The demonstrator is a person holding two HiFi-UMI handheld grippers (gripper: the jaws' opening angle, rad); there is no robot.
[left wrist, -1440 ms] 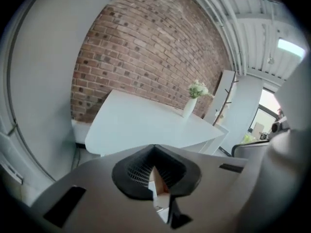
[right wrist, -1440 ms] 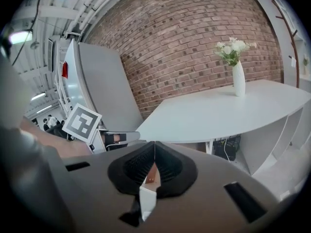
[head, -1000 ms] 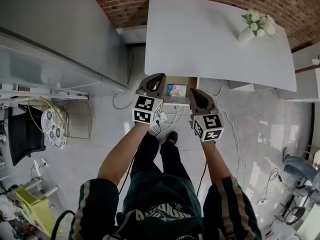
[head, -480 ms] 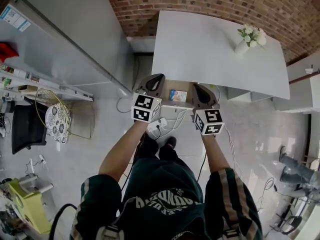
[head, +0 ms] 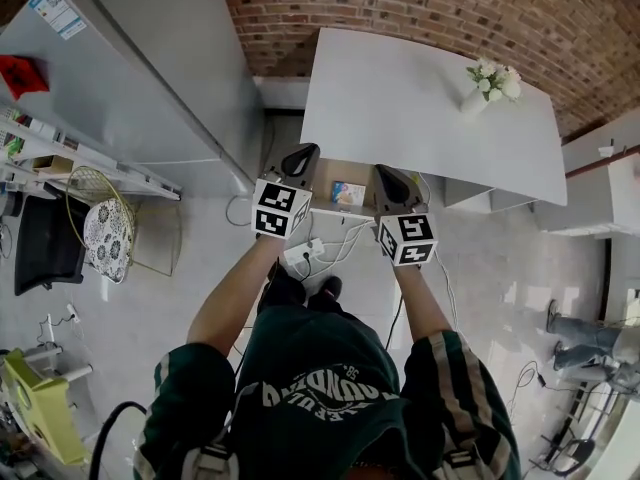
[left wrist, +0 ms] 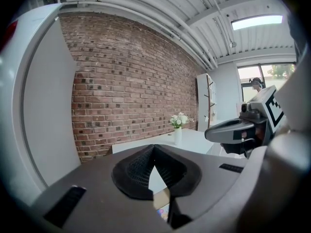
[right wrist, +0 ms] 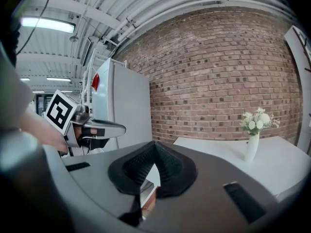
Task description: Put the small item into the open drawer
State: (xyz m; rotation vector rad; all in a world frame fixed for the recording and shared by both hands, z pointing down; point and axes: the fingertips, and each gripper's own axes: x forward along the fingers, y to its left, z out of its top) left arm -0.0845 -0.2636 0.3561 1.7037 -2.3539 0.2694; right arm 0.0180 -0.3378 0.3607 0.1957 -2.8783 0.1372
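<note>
**Status.** The left gripper (head: 303, 152) and the right gripper (head: 388, 174) are both closed and hold nothing. In each gripper view the pads meet at the tip with nothing between them. Both hang at the near edge of the white tabletop (head: 420, 98), on either side of the open drawer (head: 324, 186) at the centre of the head view. The small item (head: 348, 193), a pale blue and white piece, appears to lie inside that drawer, between the two grippers. On that reading the placing looks done.

**Risks.**
- The grippers sit close under the tabletop edge, so a careless lift or push forward could strike the edge or jolt the drawer and shift the item.
- The drawer stands open at the person's front, and a step forward could run into it.
- Loose cables (head: 335, 240) lie on the floor just ahead of the person's foot (head: 328, 288) and could catch it.
- The vase of flowers (head: 470, 99) in the upper right is well apart from the grippers. Only a hard knock to the tabletop would threaten it.

**Not verifiable.**
- The grippers cover the drawer's side walls, and the tabletop hides its back.
- I cannot tell whether the item lies flat on the drawer floor.
- The print on the item is too small to read.
- Each gripper view shows only a sliver of the drawer below the jaws.
</note>
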